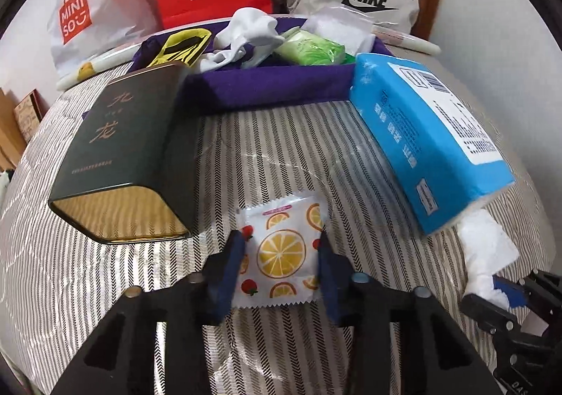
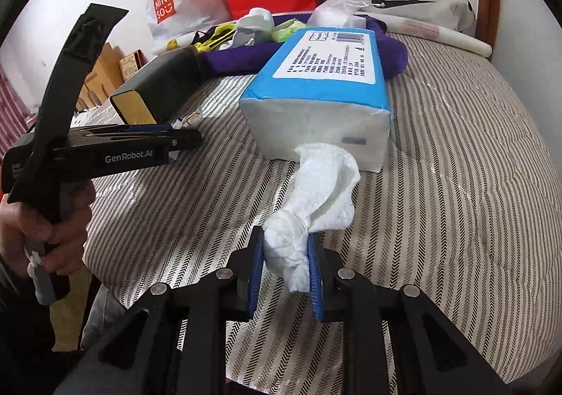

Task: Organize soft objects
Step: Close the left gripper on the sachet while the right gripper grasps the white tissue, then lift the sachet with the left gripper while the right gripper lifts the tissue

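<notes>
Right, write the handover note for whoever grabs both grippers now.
Left gripper: jaws straddle the flat fruit-print sachet on the striped bedcover; grip not confirmed.
Right gripper: shut on the white crumpled tissue, which trails from the blue tissue pack's open end.
Done: white socks, green wipes pack and yellow-black item lie in the purple fabric tray.
Left: sachet and tissue, probably tissue pack. Dark rectangular tin lies beside the tray.

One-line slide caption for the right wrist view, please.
Right gripper pinches a white tissue drawn from the blue tissue pack on the striped bedspread.
</notes>
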The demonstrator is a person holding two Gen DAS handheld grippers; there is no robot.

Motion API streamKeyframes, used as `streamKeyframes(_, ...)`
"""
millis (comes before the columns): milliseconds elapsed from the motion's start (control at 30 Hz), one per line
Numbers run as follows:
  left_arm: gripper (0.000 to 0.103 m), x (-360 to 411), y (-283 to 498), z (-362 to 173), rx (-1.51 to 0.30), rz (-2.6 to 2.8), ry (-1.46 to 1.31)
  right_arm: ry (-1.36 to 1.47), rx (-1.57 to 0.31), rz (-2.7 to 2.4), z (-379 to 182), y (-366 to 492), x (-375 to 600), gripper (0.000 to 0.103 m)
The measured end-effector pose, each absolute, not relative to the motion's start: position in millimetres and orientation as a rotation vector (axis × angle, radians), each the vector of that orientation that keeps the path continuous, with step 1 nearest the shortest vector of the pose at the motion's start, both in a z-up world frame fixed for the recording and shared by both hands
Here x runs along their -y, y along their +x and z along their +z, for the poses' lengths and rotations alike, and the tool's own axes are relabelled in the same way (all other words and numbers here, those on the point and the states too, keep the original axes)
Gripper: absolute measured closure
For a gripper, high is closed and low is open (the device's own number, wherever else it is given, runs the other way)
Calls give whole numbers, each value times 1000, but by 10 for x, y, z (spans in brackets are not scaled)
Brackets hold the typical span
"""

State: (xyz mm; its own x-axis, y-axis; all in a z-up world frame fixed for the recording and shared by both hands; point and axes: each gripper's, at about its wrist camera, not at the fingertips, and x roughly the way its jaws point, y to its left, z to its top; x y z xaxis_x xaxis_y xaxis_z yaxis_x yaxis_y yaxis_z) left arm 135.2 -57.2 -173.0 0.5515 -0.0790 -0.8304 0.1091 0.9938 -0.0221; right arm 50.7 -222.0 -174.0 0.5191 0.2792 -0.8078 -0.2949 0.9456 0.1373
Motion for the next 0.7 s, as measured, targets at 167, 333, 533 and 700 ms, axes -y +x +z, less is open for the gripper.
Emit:
streamKeyframes(167,81,407,1271,-1683,-983,-168,-29,-31,-967,334,-1732,493,2191,80)
streamKeyframes(333,83,244,1100,-1675,-992,-177,-38,-32,-964,332,-1735,503,2144,80)
streamKeyframes(533,89,18,895,-1636,-978,-168,-61,0,-963,336,-1732,504,2117,80)
streamKeyframes(700,95,-132,821,-1590,-959,-169,-100,7,-958,354,-1699,461,2083,81)
